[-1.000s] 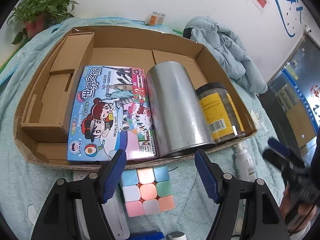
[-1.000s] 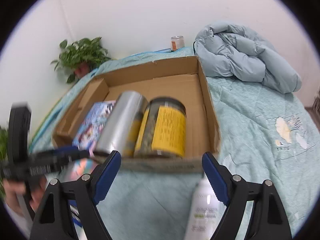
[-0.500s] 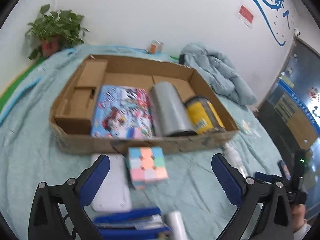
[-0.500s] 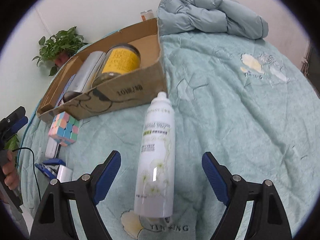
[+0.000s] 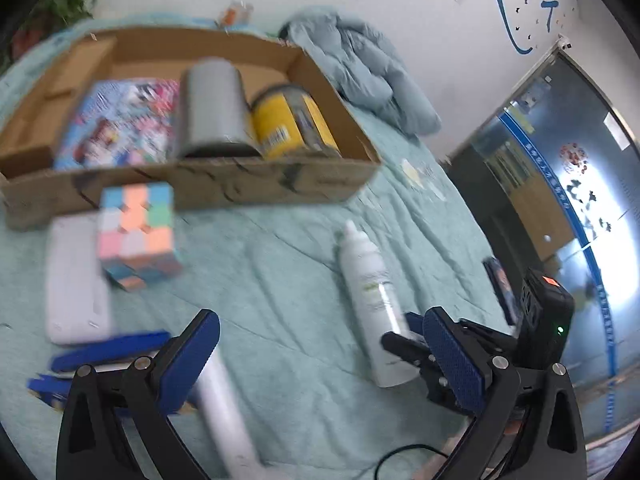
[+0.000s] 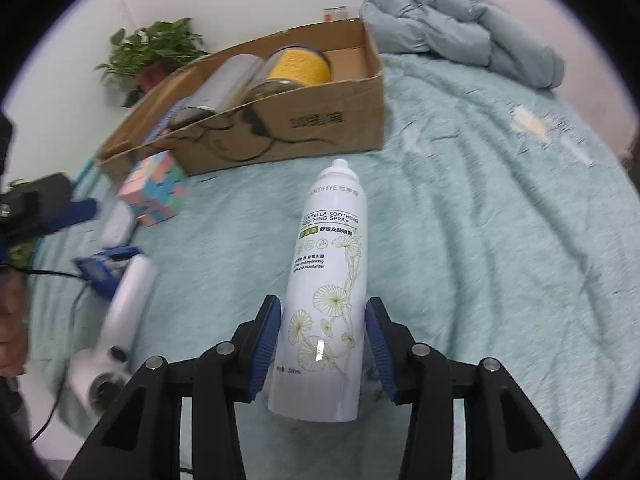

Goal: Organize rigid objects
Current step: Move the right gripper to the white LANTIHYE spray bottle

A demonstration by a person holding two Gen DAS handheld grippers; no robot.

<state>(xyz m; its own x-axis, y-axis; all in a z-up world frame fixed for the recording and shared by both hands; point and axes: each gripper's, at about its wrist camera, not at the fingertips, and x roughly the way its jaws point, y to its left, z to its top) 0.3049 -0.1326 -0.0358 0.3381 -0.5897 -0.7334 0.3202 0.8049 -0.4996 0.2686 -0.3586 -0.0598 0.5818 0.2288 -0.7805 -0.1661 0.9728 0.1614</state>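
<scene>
A white spray bottle (image 6: 332, 292) is seen lying on the teal bedspread (image 6: 480, 240), nozzle pointing toward the cardboard box (image 6: 304, 128). The right tool (image 6: 324, 344) is placed around the bottle's lower body, 1 blue pad (image 6: 264, 344) on each side; whether the pads actually touch the bottle cannot be told. The left tool (image 5: 320, 364) is held spread wide above the bedspread, with nothing between its fingers. Inside the box, a silver can (image 5: 212, 112), a yellow-labelled jar (image 5: 288, 124) and a colourful flat box (image 5: 120, 120) are laid side by side. Just in front of the box's near wall, a pastel puzzle cube (image 5: 136, 232) is found, with a white case (image 5: 76, 280) at its left. Nearer, a blue stapler (image 5: 104, 356) and a white tube (image 5: 224, 412) are seen, blurred. A grey jacket (image 6: 460, 28) is heaped at the far right.
</scene>
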